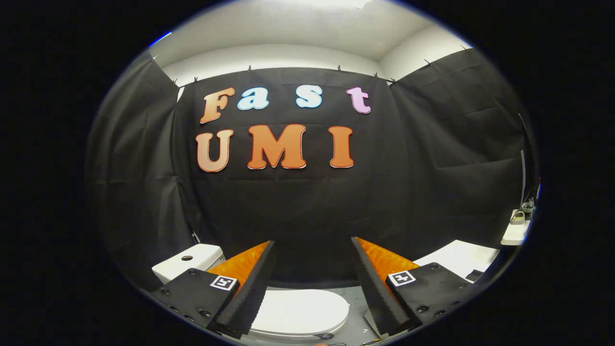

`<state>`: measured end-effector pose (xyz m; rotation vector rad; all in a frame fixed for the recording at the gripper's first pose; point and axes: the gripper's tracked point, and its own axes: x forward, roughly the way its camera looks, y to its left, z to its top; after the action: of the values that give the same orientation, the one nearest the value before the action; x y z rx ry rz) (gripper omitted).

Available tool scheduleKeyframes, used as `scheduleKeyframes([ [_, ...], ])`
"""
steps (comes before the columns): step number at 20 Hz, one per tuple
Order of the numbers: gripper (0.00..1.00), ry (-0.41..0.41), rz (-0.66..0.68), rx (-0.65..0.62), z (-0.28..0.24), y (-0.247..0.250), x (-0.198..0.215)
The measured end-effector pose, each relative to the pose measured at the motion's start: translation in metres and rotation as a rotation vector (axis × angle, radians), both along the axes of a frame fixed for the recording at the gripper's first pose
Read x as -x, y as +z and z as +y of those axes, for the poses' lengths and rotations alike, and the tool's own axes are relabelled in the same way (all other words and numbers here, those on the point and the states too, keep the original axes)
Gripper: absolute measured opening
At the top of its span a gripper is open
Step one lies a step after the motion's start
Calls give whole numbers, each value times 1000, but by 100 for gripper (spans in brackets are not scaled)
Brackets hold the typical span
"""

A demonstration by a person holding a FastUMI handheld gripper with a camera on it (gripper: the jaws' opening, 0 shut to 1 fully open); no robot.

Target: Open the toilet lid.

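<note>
Black cloth hangs as the booth's back and side walls, pinned along its top edge with small clips, and a pale ceiling shows above it. Low down, the tool [312, 278] is released, its two fingers spread wide apart with nothing between them; each finger carries a small square black-and-white marker tag. Below and between the fingers sits the toilet lid [300, 312], white, closed flat on the bowl, apart from both fingers. Behind the left finger stands the white toilet tank [190, 263] with a round flush button on top. Beyond the right finger lies a white desk [463, 257], and farther right a small shelf [515, 233] holds a few objects too small to tell. No readable brand writing shows on the toilet
</note>
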<state>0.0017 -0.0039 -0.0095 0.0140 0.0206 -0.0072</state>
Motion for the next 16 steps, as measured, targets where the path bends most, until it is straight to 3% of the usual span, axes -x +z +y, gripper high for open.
scheduleKeyframes([
  [8, 98, 2, 7, -3, 0, -9, 0],
  [16, 98, 1, 72, -11, -6, -51, -4],
])
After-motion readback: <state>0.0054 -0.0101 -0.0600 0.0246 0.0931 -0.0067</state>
